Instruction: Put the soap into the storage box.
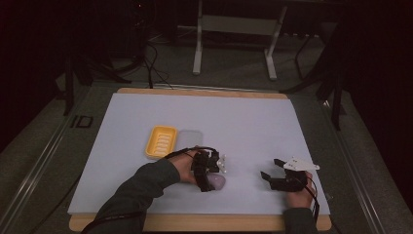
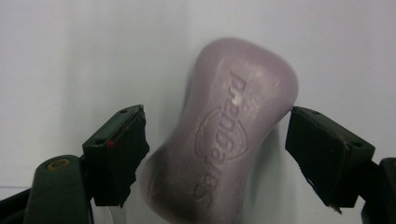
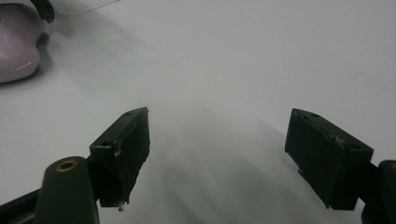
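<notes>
A pale purple soap bar (image 2: 229, 135) with an embossed logo lies slantwise on the white sheet between the jaws of my left gripper (image 2: 217, 154). The jaws stand wide, one on each side of the bar and close against its edges, so the gripper is open around it. In the high view the soap (image 1: 219, 182) is near the table's front centre, with the left gripper (image 1: 208, 178) right over it. My right gripper (image 1: 270, 168) rests open to the right of the soap, holding nothing. In the right gripper view (image 3: 217, 154) the soap (image 3: 16, 42) shows at the far left.
A yellow ribbed soap dish (image 1: 161, 141) sits left of centre, with a clear lid-like piece (image 1: 191, 139) beside it. The white sheet (image 1: 234, 117) covers a wooden board (image 1: 204, 223). A frame's legs (image 1: 197, 53) stand on the floor beyond the table.
</notes>
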`<state>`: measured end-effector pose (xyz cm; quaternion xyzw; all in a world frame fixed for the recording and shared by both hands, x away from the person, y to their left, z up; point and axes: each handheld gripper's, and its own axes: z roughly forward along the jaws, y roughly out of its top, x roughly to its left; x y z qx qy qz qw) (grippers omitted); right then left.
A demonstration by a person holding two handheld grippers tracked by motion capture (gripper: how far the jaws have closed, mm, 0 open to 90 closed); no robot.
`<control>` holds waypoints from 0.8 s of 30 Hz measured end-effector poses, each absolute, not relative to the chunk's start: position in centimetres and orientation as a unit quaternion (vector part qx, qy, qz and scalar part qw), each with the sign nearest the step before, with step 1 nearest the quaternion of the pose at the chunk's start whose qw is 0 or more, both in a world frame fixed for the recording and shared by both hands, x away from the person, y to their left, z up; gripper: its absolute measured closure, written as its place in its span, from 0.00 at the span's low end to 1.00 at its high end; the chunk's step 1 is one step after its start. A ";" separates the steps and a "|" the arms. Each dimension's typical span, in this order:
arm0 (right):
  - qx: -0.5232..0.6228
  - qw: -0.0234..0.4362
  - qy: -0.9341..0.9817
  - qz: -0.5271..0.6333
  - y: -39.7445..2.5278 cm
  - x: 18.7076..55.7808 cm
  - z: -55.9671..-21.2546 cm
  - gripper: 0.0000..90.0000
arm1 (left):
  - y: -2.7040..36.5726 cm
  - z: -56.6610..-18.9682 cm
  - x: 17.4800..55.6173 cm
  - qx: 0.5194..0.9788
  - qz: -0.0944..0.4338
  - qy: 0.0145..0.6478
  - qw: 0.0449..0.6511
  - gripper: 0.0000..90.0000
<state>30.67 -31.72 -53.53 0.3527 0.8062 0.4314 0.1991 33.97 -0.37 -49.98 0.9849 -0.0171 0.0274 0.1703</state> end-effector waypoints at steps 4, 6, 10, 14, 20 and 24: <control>0.352 0.199 0.807 0.431 -31.7 30.7 -53.5 0.24 | -0.4 -50.2 34.1 0.986 0.027 -0.019 0.166 0.27; 0.352 0.199 0.807 0.431 -31.7 30.7 -53.5 0.24 | -0.5 -50.4 34.1 0.987 0.032 -0.023 0.157 0.29; 0.353 0.199 0.806 0.431 -31.7 30.7 -53.5 0.24 | -0.7 -50.3 34.2 0.987 0.028 -0.021 0.158 0.38; 0.352 0.199 0.807 0.431 -31.7 30.7 -53.5 0.24 | -0.9 -50.2 34.4 0.987 0.025 -0.012 0.157 0.47; 0.352 0.198 0.807 0.431 -31.7 30.7 -53.5 0.24 | -1.3 -50.2 34.5 0.990 0.018 -0.011 0.141 0.47; 0.352 0.198 0.807 0.430 -31.7 30.7 -53.5 0.23 | -1.7 -50.1 34.5 0.992 0.014 -0.016 0.127 0.50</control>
